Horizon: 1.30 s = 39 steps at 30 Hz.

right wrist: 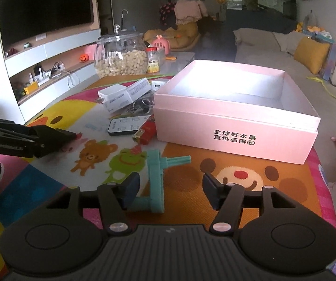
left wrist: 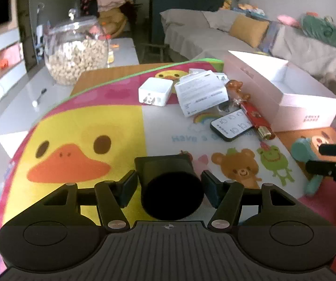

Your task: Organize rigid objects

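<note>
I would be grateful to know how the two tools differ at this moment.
The left tool has a black cylindrical object between its fingers; the right tool is open with no grip. The right hovers over a teal plastic piece; the left over the duck-print mat. Both are black.

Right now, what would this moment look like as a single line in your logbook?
left gripper: around black cylinder, grip unclear | right gripper: open over teal crank toy | pink box: open, looks empty

Pink box [right wrist: 235,138] open-topped; remote [right wrist: 128,126], lighter [right wrist: 148,132] crowd its left.
</note>
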{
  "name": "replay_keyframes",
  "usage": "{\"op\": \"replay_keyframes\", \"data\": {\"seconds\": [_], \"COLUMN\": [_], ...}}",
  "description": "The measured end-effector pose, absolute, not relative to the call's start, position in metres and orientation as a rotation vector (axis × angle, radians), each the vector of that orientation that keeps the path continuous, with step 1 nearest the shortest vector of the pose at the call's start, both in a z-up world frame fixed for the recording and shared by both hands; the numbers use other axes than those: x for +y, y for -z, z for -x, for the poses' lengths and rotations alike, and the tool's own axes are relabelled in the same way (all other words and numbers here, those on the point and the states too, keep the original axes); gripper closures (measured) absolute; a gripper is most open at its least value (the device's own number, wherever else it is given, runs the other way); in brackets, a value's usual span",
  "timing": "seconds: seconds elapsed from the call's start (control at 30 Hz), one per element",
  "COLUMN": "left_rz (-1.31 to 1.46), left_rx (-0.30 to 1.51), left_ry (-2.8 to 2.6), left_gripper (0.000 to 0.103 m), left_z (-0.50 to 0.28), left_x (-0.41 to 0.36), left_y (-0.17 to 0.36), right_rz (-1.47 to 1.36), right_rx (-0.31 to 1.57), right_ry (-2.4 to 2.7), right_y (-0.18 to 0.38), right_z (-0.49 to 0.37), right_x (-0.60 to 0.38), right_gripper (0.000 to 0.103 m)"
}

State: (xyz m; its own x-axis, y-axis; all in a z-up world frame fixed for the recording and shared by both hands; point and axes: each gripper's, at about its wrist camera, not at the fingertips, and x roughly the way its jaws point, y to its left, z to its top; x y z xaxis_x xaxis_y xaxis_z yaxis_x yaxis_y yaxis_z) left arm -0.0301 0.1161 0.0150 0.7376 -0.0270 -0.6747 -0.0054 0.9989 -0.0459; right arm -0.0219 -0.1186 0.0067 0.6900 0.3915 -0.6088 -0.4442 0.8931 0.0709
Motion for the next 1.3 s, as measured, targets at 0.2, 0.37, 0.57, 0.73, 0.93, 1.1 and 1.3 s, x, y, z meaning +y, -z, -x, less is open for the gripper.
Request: {"op": "replay_keyframes", "data": {"seconds": [0.2, 0.37, 0.57, 0.73, 0.93, 1.1, 1.3], "left_rz": [0.049, 0.016, -0.050, -0.023, 0.010, 0.195, 0.137], "left_rx": [0.703, 0.658, 0.611, 0.512, 0.299, 0.451, 0.524], "left_ry": [0.033, 0.094, 0.220, 0.380, 0.512, 0.586, 0.560], "left_gripper": [0.044, 0.044, 0.044, 0.045, 0.044, 0.046, 0.046], "left_z": [0.032, 0.044, 0.060, 0.053, -0.010, -0.113, -0.140], "left_x": [0.117, 0.112, 0.089, 0.062, 0.031, 0.005, -0.003], "left_y": [-0.013, -0.012, -0.023, -0.066, -0.161, -0.181, -0.136], "right_rz": [0.116, 0.145, 0.166, 0.100, 0.021, -0.016, 0.005], "right_rx": [0.681, 0.691, 0.596, 0.479, 0.280, 0.249, 0.232], "right_ry": [-0.437, -0.481, -0.445, -0.380, -0.254, -0.192, -0.069], "right_y": [-0.008, -0.008, -0.030, -0.075, -0.143, -0.170, -0.121], "right_z": [-0.004, -0.005, 0.023, 0.038, 0.016, -0.028, -0.010], "right_x": [-0.107, -0.100, -0.109, -0.138, -0.163, -0.176, -0.192], "right_gripper": [0.036, 0.060, 0.061, 0.061, 0.061, 0.034, 0.024]}}
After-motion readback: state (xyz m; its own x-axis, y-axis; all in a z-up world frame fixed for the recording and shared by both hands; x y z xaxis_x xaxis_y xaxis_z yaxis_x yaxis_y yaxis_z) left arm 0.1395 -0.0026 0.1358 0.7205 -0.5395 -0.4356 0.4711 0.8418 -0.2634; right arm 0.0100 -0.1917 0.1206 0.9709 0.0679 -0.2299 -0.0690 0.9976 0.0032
